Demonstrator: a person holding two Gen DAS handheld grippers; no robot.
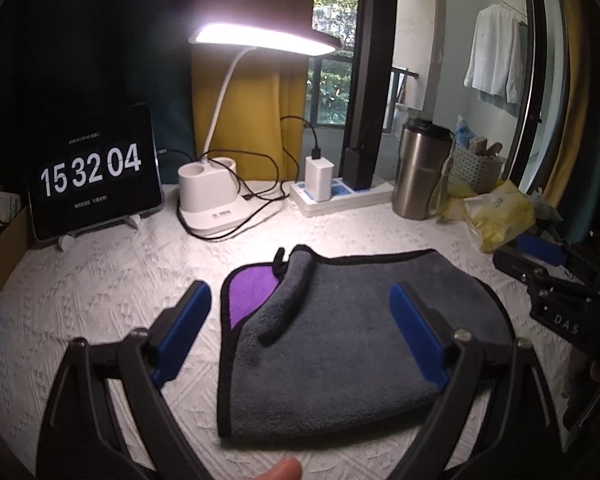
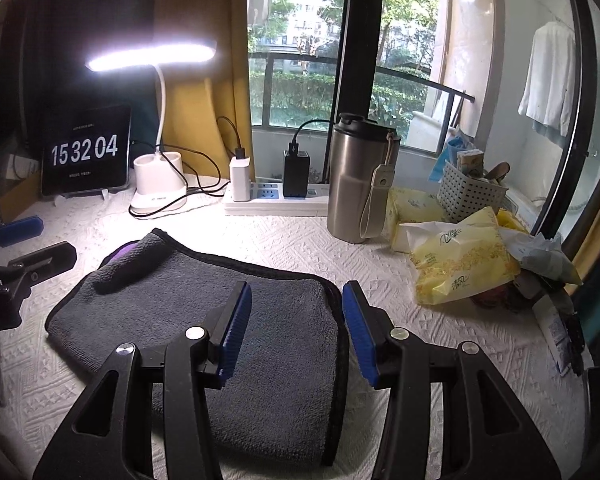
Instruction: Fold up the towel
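The desk, under a white quilted cover, ran out of frame at every side in both views, its near edge hidden behind the gripper frames. Bare cover lay open from 7 to 10 o'clock of the towel; from 12 to 3 o'clock room was tighter, with the desk lamp, power strip, steel tumbler and yellow tissue pack near. The tablet clock stood at 10 o'clock, its lower edge partly masked by a stand.

The towel lay flat mid-desk, folded, grey with black piping; a purple underside showed at its far-left corner, where a flap had rolled over. What the small dark tab beside that corner was could not be made out.

The left hand-held gripper hung wide apart, its right finger over the towel, its left over bare cover, holding nothing. The right hand-held gripper stood moderately open across the towel's right edge, empty; whether either touched cloth was unclear.
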